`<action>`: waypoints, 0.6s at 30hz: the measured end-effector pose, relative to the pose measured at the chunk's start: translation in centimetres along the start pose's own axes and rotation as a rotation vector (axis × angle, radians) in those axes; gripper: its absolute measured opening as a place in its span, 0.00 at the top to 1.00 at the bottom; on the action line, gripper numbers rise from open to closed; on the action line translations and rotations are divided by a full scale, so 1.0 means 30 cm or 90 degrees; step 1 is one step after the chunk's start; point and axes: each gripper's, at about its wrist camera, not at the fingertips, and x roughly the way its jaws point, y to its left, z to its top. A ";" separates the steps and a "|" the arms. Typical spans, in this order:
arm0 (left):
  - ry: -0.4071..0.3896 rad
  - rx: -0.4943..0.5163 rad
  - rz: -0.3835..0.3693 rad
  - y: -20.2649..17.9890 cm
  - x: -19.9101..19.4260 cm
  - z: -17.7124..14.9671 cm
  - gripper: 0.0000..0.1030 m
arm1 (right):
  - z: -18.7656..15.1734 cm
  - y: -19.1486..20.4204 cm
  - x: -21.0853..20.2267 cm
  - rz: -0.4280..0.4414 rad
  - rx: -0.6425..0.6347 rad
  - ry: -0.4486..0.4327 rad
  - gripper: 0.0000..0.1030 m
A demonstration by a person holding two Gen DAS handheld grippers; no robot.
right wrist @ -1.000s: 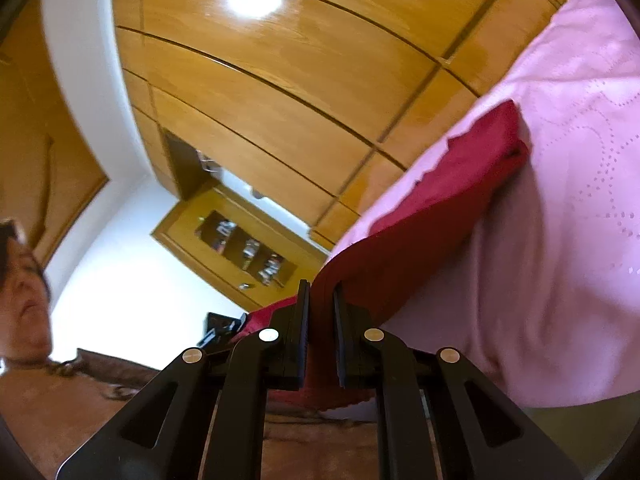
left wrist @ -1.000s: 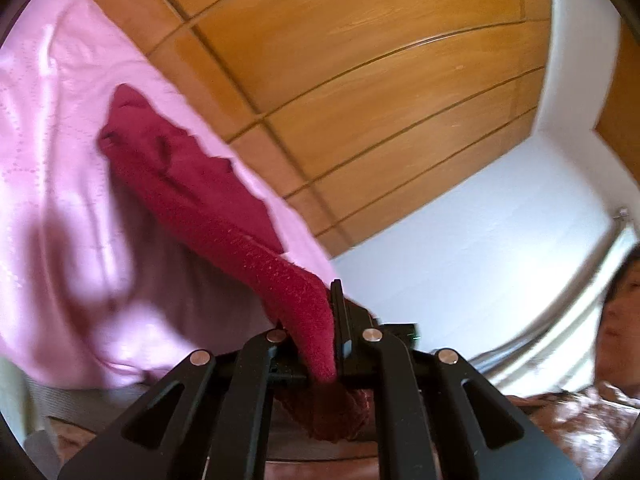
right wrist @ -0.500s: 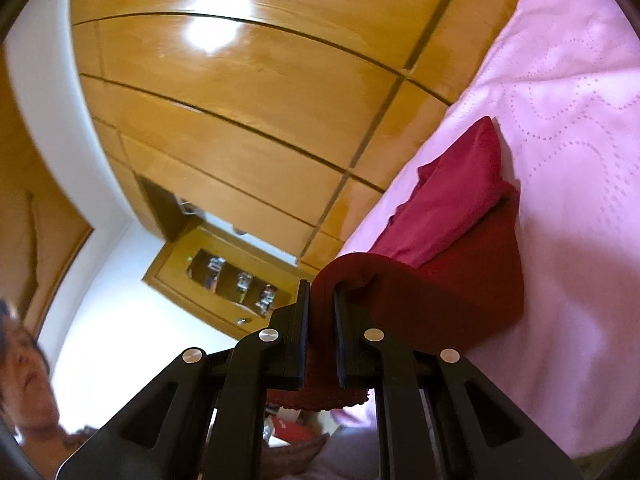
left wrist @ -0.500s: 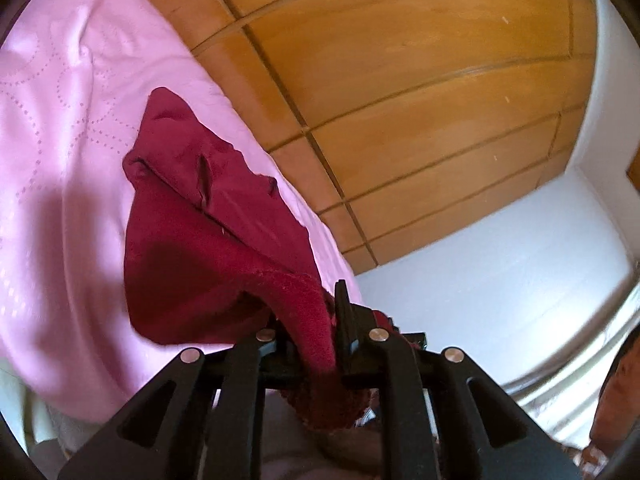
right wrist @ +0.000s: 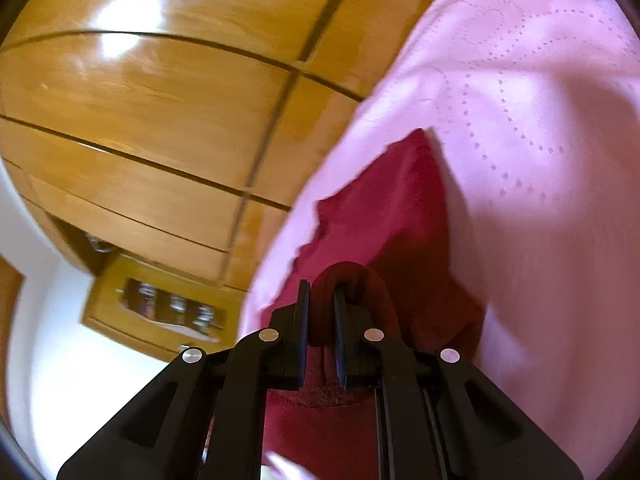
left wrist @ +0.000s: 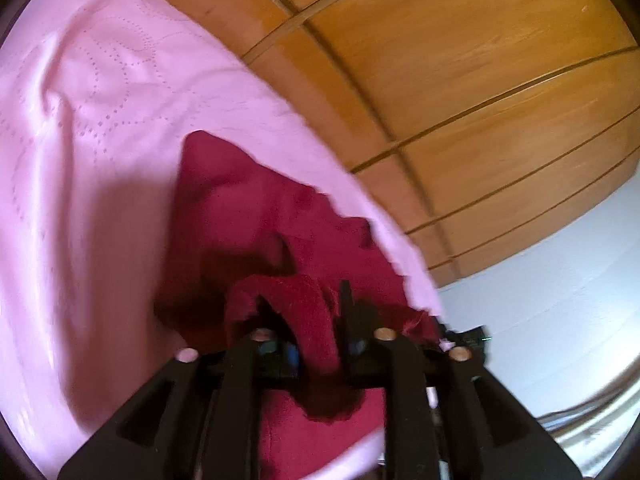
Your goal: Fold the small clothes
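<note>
The left tool (left wrist: 320,320) has its two black fingers closed almost together on a thick fold of the dark red garment (left wrist: 256,216), the fuzzy hem bunched over the nearer finger and hanging down behind the jaws. The right tool (right wrist: 320,312) grips the same way: its fingers stand only a cloth's thickness apart, with a rolled edge of the red cloth (right wrist: 384,216) looped over the right-hand finger. Each tool seems to hold one corner of the same edge, which I take as the way to carry that edge over the rest of the piece in a single even fold, keeping it taut between the two grips so it does not sag or twist

Beyond the tools the garment lies on the pink quilted bedspread (left wrist: 100,120), spread close to the bed's far edge, just beside the wall of wooden wardrobe panels (left wrist: 480,100). Its far corner points away from the tools and lies flat, while the near part rises up into the grips, so the fold looks half made. The pictures are blurred, and how neatly the layers meet underneath cannot be told

No brand, label or writing can be read anywhere, neither on the cloth nor on the tools
</note>
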 end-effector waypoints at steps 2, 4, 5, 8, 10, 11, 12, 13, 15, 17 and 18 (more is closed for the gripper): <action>-0.012 -0.012 0.026 0.018 0.020 -0.002 0.35 | 0.001 -0.012 0.026 -0.002 0.007 -0.003 0.34; -0.053 -0.029 0.018 0.021 0.007 -0.004 0.26 | -0.004 -0.006 0.022 0.047 0.016 -0.023 0.15; -0.069 -0.036 0.012 0.021 0.002 -0.006 0.23 | -0.006 0.005 0.012 0.053 0.014 -0.044 0.10; -0.112 -0.040 0.021 0.018 -0.010 -0.014 0.17 | -0.011 0.048 -0.014 0.007 -0.021 -0.084 0.04; -0.124 -0.026 0.048 0.011 -0.018 -0.026 0.15 | -0.017 0.090 -0.015 -0.051 -0.073 -0.079 0.04; -0.129 -0.017 0.066 0.004 -0.027 -0.033 0.13 | -0.023 0.117 -0.015 -0.082 -0.110 -0.079 0.04; -0.138 -0.001 0.095 -0.003 -0.032 -0.038 0.10 | -0.028 0.140 -0.013 -0.104 -0.144 -0.079 0.04; -0.146 0.012 0.131 -0.013 -0.033 -0.040 0.05 | -0.039 0.176 -0.007 -0.150 -0.208 -0.077 0.04; -0.161 0.044 0.206 -0.025 -0.037 -0.047 0.05 | -0.058 0.224 0.015 -0.243 -0.298 -0.072 0.04; -0.151 0.069 0.249 -0.028 -0.022 -0.042 0.05 | -0.082 0.269 0.064 -0.318 -0.397 -0.054 0.04; -0.145 0.073 0.257 -0.029 -0.014 -0.038 0.05 | -0.090 0.284 0.084 -0.342 -0.428 -0.047 0.04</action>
